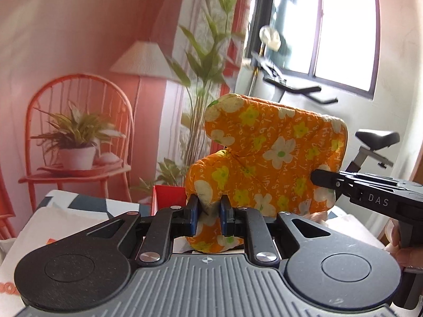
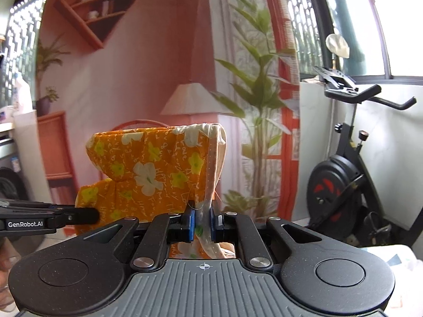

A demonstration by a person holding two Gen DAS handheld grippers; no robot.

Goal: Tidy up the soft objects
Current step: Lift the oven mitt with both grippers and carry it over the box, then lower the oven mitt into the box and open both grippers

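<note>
Orange floral oven mitt [image 1: 275, 155] held aloft between both grippers

The mitt hangs above the bench; left gripper [image 1: 208, 216] jaws are clamped on its thumb, right gripper [image 2: 202, 220] jaws on its cuff edge. Placement appears not yet done: no sorted pile is visible

A table [image 1: 31, 227] carries a white cloth with dark blue patches [image 1: 79, 206]. Just past the cloth's far edge a red box [image 1: 169, 195] stands on it.
</note>
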